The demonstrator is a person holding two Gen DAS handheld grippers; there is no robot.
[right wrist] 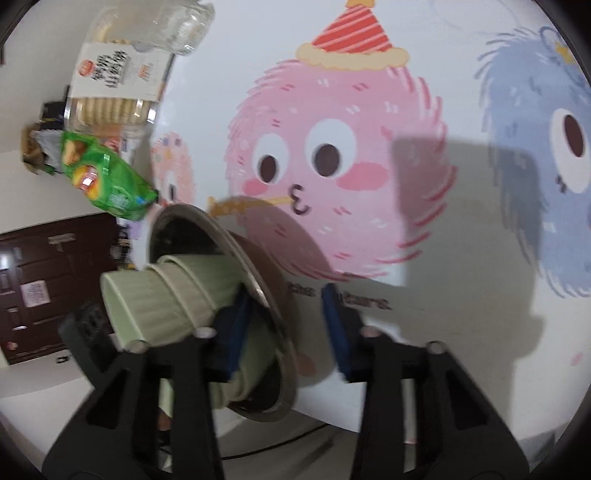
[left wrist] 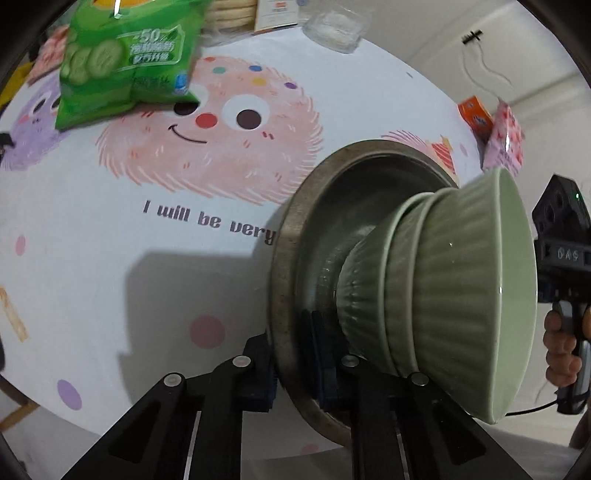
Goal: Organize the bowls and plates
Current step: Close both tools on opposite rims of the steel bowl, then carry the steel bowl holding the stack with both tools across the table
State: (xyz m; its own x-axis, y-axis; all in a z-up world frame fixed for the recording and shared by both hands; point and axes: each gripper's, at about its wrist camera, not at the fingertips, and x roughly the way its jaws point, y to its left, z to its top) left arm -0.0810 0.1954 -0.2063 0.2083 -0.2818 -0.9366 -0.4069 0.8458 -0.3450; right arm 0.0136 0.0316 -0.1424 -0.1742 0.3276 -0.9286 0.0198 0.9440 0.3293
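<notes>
1. Chips (left wrist: pixel 125 62) in a green bag lie at the far left of your left view, on the tablecloth (left wrist: pixel 147 266), covering part of a pink monster print.
2. Next along the far edge sits a clear biscuit tub (right wrist: pixel 114 92) with a white label, stacked round biscuits showing through its wall; an empty-looking clear container (left wrist: pixel 334 29) stands just beside it.
3. Your left gripper (left wrist: pixel 299 365) is pinching the rim of the metal plate (left wrist: pixel 291 258): one blue pad presses the underside, the other the inner face, and the plate is tipped steeply on edge.
4. Three nested green ribbed bowls (left wrist: pixel 443 295) sit in that plate, leaning sideways with their mouths towards the right of the left view.
5. Your right gripper (right wrist: pixel 284 325) is spread wide; the plate's rim passes between its blue pads (right wrist: pixel 336 332), the left pad close against the bowl side, the right pad well apart from the plate. The right view is blurred, so actual contact cannot be told.
6. Past the bowls, your right hand (left wrist: pixel 563 347) grips the other tool's handle.
7. Small orange and pink boxes (left wrist: pixel 491 129) stand near the table's right edge.
8. White walls lie behind; a dark wooden door (right wrist: pixel 48 288) shows at the right view's left.
</notes>
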